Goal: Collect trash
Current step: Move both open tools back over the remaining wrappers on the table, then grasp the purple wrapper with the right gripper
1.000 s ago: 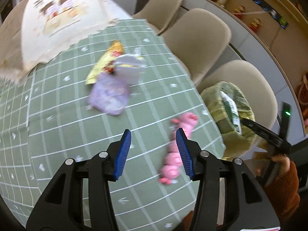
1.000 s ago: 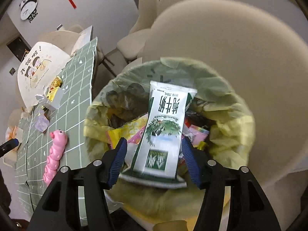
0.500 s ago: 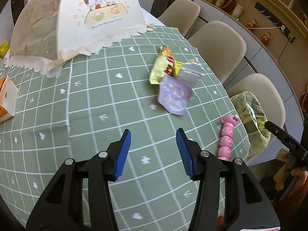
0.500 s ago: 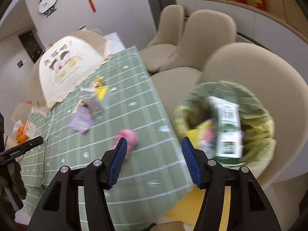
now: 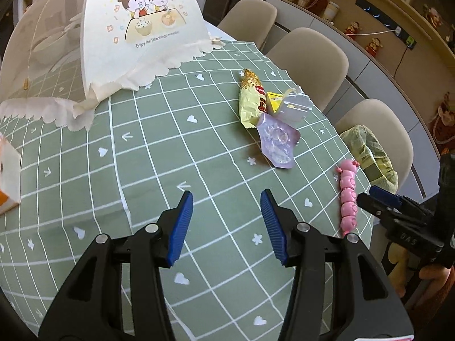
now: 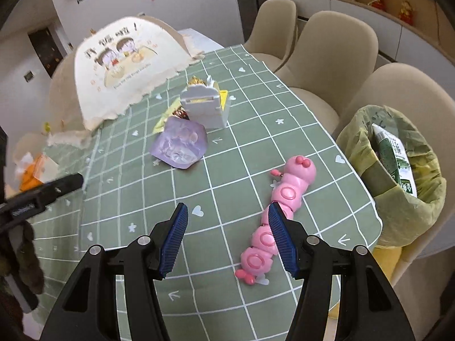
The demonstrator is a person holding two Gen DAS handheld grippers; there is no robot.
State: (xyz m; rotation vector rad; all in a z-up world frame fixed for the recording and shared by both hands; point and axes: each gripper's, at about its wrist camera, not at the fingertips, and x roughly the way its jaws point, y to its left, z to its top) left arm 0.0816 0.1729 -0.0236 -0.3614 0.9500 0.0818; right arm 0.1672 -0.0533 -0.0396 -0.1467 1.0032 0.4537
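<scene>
Currently both grippers hang above the green checked tablecloth [image 5: 159, 147] with nothing between their blue pads. The left gripper [image 5: 226, 224] stands with its jaws wide apart over bare cloth. The right gripper [image 6: 227, 236] is likewise spread wide and empty; its right pad overlaps the pink caterpillar toy [image 6: 280, 207] in the picture, but whether it touches the toy cannot be told.

Trash on the table lies in one cluster, at about 1 o'clock from the left gripper in the left wrist view. The purple wrapper [image 5: 277, 140] lies flat and nearest. Just beyond it, at 12 o'clock from the wrapper, lie the yellow snack bag [image 5: 250, 101] and the small white box [image 5: 294, 106], with a yellow carton [image 5: 273, 100] wedged between them. The wrapper's upper edge meets or overlaps the snack bag's lower end. From the right wrist view the same cluster sits at about 11 o'clock from the right gripper.

The trash bin [image 6: 395, 176], lined with a yellow-green bag, stands off the table edge on a beige chair [image 6: 398, 91], at 2 o'clock from the right gripper. A green and white milk carton [image 6: 394, 156] leans inside it.

A mesh food cover [image 5: 119, 34] with a cartoon print occupies the far side of the table at 11 o'clock. An orange and white tissue box [image 5: 8, 182] sits at the left edge, at 9 o'clock.
</scene>
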